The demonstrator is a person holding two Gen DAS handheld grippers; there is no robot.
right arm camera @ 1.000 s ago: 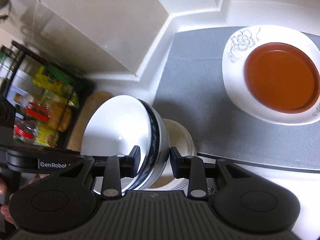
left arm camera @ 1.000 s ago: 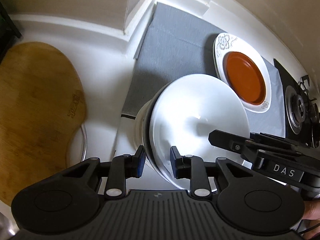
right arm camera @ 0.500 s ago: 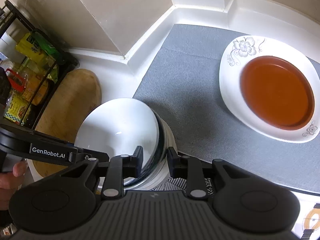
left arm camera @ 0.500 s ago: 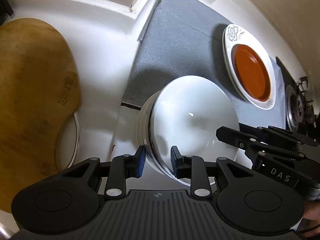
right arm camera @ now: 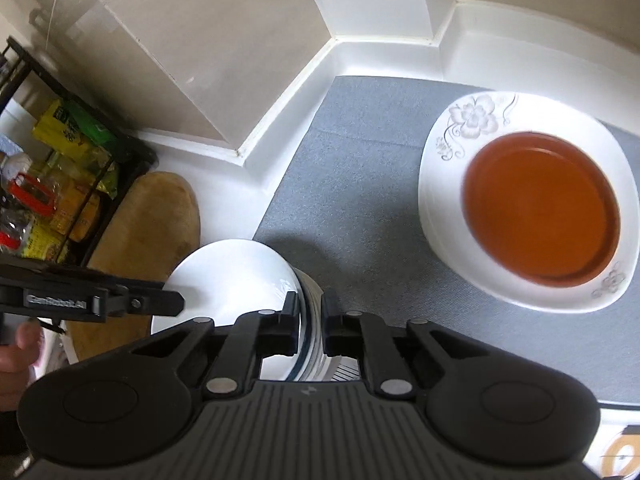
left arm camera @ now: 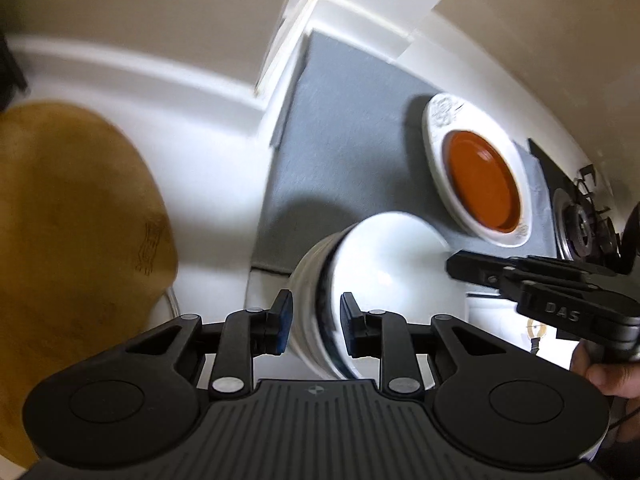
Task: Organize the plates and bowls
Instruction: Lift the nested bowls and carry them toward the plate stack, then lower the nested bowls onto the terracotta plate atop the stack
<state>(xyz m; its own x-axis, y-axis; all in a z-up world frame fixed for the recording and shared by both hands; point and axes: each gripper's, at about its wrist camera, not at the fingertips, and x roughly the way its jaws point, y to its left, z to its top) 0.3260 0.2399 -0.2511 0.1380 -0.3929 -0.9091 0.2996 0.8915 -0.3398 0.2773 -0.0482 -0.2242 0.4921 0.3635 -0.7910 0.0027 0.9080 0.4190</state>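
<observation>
right gripper (right arm camera: pixel 310 319): narrowed onto bowl stack (right arm camera: pixel 256 280) rim | bowl stack: lowered from tilt toward upright, nearer counter

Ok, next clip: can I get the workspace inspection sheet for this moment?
surface: white counter with grey mat.
job's things: stacked white bowls at the mat's edge; orange plate on floral plate.
clutter: wooden board.
grippers: left gripper and right gripper each shut on the bowls' rim, on opposite sides.
cables: thin dark cord, bottom corner.
surroundings: hob burner; rack of packets.
</observation>
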